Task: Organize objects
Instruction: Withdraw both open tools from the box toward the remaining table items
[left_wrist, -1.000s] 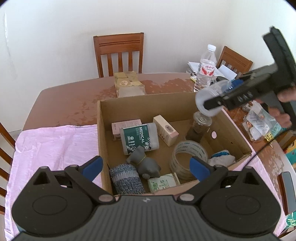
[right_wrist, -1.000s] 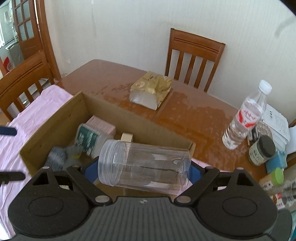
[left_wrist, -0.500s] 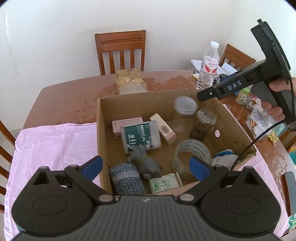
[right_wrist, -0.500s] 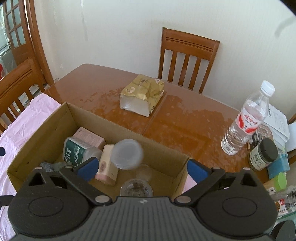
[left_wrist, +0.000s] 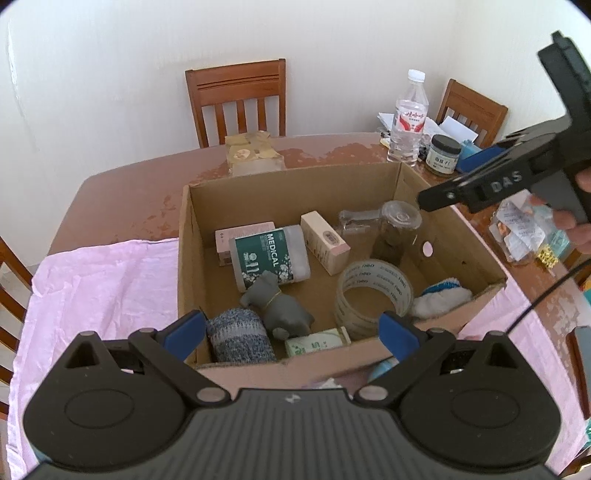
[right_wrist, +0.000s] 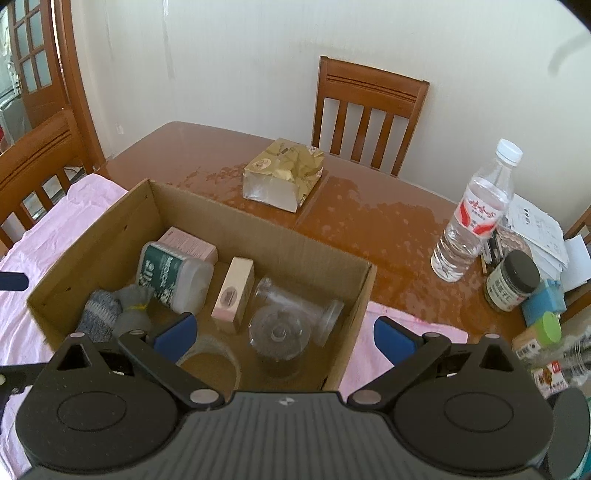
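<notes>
Cardboard box (left_wrist: 369, 177) on surface holds clear jar (right_wrist: 295, 308) lying on side beside upright lidded jar (left_wrist: 400, 230), plus tape roll (left_wrist: 373, 291), green bottle (left_wrist: 269, 258), pink carton (right_wrist: 234, 293). Both grippers, left (left_wrist: 291, 326) and right (right_wrist: 282, 332), spread wide, empty.

A water bottle (right_wrist: 476, 210) and dark-lidded jar (right_wrist: 511, 282) stand on the table (right_wrist: 369, 218).

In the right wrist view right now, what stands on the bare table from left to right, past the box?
Gold bag → water bottle → dark-lidded jar → blue block.
</notes>
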